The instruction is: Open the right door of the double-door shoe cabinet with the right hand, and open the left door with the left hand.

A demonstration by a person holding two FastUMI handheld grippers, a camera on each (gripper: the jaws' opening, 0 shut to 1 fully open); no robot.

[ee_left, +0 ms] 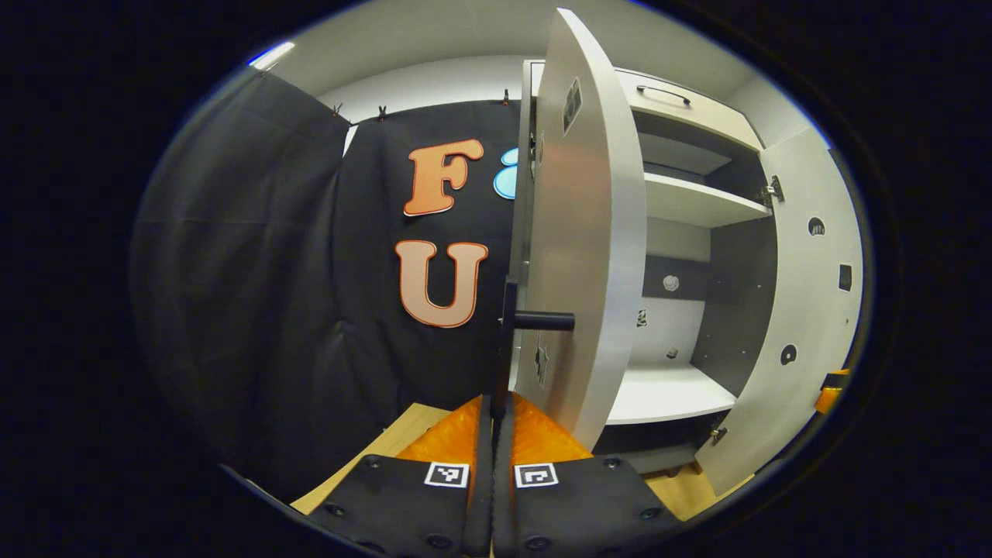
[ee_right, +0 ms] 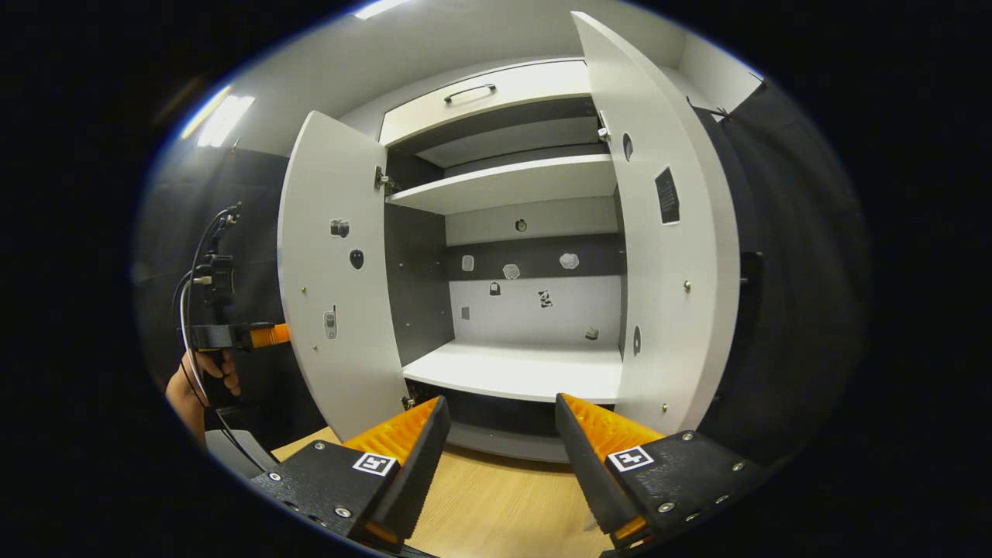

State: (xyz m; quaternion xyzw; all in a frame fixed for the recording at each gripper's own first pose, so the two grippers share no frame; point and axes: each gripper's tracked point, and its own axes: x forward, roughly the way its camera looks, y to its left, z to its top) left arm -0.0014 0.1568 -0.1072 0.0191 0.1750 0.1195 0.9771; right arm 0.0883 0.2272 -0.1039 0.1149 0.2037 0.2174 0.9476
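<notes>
Both doors of the shoe cabinet (ee_right: pixel 511 93) are swung wide now. In the right gripper view, the left door (ee_right: pixel 333 271) stands out from the cabinet's left edge and the right door (ee_right: pixel 666 256) from its right edge, with bare shelves (ee_right: pixel 511 186) between.

The left gripper (ee_left: pixel 493 434) has its fingers together on the dark bar handle (ee_left: pixel 508 333) at the left door's free edge, so I'd say it's clamped there. The right gripper (ee_right: pixel 500 434) hangs in front of the bottom shelf with its fingers apart, holding nothing.

These look like stiff, flat panels on hinges (ee_right: pixel 381 180), probably light and easy to swing. The smooth faces give no purchase, so that handle near the free edge seems the sensible place to grab: good leverage, little slipping.
</notes>
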